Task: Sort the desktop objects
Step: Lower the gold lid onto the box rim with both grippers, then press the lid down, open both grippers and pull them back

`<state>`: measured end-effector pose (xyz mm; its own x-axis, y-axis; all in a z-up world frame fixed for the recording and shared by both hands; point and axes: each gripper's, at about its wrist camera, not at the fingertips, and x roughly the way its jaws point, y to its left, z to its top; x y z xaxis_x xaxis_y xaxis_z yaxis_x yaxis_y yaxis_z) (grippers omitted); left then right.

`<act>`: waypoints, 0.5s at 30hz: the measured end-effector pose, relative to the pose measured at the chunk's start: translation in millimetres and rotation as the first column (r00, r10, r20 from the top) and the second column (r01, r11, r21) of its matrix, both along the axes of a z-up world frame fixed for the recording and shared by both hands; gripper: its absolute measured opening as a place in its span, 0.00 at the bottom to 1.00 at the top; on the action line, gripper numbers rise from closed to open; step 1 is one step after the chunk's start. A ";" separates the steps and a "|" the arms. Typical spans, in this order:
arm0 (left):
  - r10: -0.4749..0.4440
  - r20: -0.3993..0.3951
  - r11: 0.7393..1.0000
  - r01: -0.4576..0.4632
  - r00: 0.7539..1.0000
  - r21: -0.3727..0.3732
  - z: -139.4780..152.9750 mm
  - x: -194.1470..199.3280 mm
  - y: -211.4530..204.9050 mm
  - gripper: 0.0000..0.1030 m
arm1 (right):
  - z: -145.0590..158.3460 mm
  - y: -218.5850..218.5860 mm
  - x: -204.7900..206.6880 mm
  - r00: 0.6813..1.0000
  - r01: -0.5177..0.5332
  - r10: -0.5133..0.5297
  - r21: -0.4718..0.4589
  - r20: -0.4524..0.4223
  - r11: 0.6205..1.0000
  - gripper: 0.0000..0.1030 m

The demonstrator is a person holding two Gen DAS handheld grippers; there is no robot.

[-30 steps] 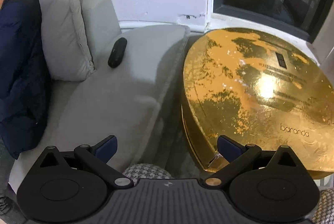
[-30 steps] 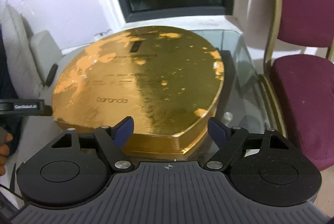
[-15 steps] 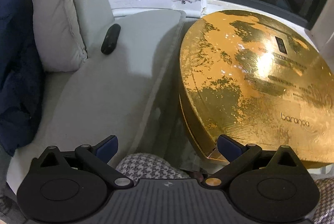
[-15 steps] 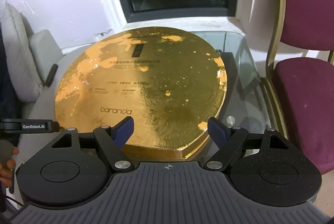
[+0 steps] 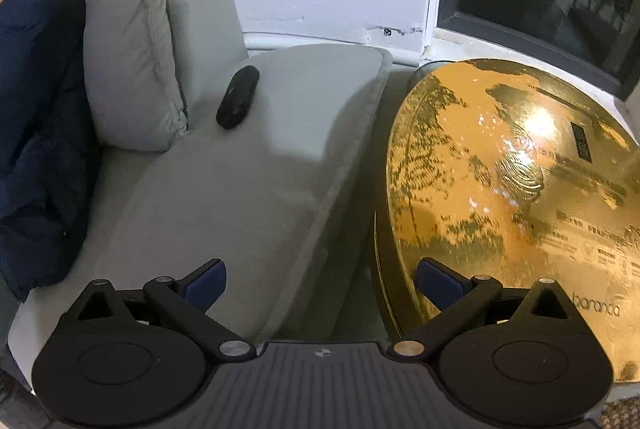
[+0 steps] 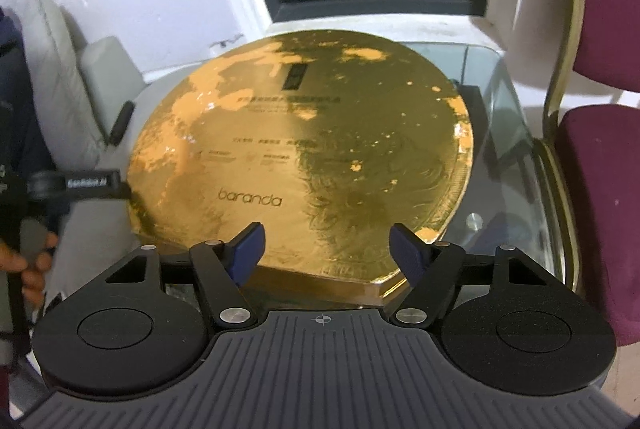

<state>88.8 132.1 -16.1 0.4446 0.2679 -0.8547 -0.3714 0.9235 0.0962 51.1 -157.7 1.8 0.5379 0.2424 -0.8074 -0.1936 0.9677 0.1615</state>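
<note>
A large round gold box [image 6: 304,157] marked "baranda" lies on a glass table [image 6: 504,157]; it also shows in the left wrist view [image 5: 520,197]. My left gripper [image 5: 320,283] is open and empty, over the gap between the grey sofa and the box's left edge. My right gripper [image 6: 326,249] is open and empty, just above the box's near edge. The left gripper shows at the left of the right wrist view [image 6: 80,185], close to the box's left rim; whether it touches is unclear.
A grey sofa seat [image 5: 240,181] with a cushion [image 5: 128,41] stands left of the table. A small black oblong object [image 5: 238,97] lies on the sofa. A person in a dark jacket [image 5: 36,109] sits far left. A maroon chair [image 6: 600,173] stands right of the table.
My left gripper has shifted left and nearer the box's left edge. My right gripper has moved forward toward the box's near edge. Both stay open.
</note>
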 end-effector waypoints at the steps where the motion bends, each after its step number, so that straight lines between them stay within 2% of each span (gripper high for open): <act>1: -0.003 -0.007 1.000 0.003 1.000 0.003 -2.0 1.8 0.1 1.00 | -0.9 0.7 -0.1 1.000 -0.001 0.001 -0.001 -0.003 1.000 0.73; 7: 0.013 -0.026 1.000 -0.014 1.000 -0.023 -6.3 2.4 4.0 1.00 | -2.4 0.0 4.2 1.000 0.007 -0.007 -0.005 -0.010 1.000 0.73; 9: 0.010 -0.024 1.000 -0.010 1.000 0.002 -3.6 0.5 0.6 0.94 | -3.6 -0.9 5.8 1.000 0.010 -0.010 -0.010 -0.011 1.000 0.73; 15: -0.030 0.030 0.998 0.028 0.999 0.059 4.1 4.2 -8.5 0.94 | -9.3 -5.4 8.8 1.000 0.020 -0.020 -0.020 -0.013 1.000 0.73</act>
